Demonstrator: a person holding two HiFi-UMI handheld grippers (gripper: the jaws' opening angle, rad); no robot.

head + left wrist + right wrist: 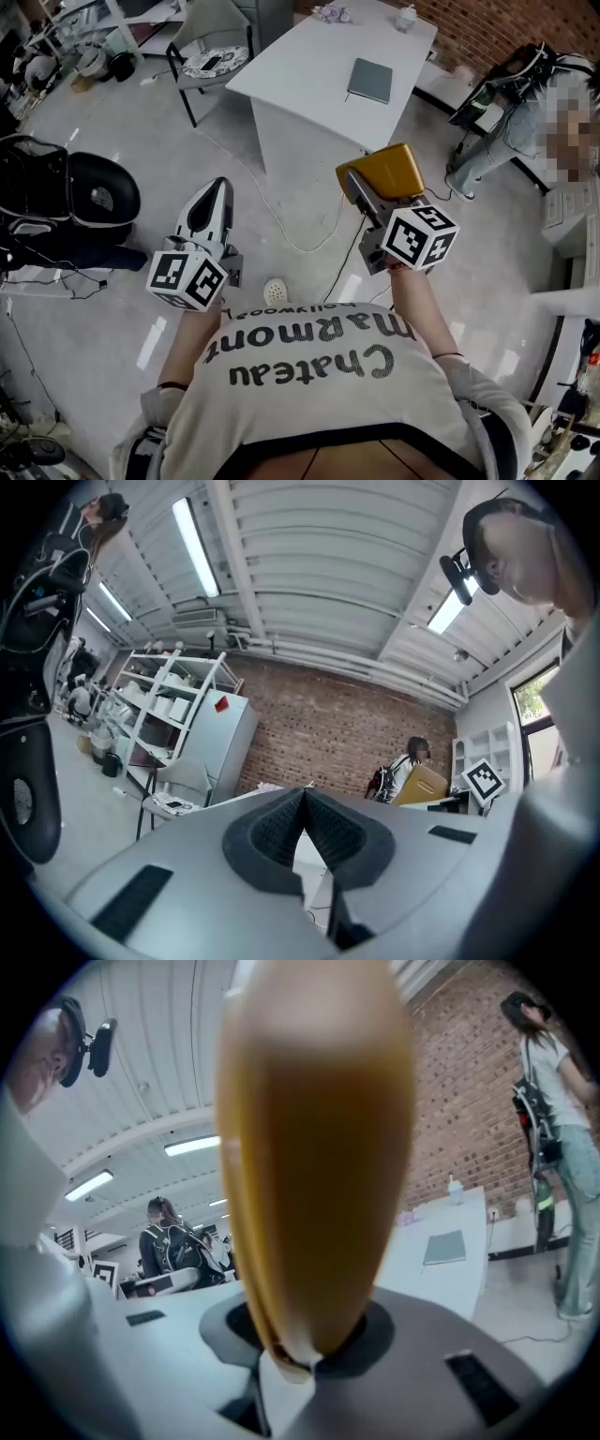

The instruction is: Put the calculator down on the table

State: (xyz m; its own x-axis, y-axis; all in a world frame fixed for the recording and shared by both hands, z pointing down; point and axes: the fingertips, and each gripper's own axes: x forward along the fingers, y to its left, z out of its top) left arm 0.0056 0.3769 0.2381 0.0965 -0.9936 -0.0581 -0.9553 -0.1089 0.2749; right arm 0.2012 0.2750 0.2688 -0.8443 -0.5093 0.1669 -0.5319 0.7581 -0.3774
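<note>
Calculator (384,173) clamped in right hand-held gripper (367,199), in the air short of the bench (300,66). Left hand-held gripper (214,197) clenched, empty. Transport step; next likely reach over bench, lower, release.

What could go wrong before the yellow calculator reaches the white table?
1. The right gripper pinches the calculator by one end only, so it might swing or slip out.
2. A cable trails across the floor in front of the table; a foot could catch it.
3. A notebook lies on the table; the calculator could land on it rather than on bare tabletop.
</note>
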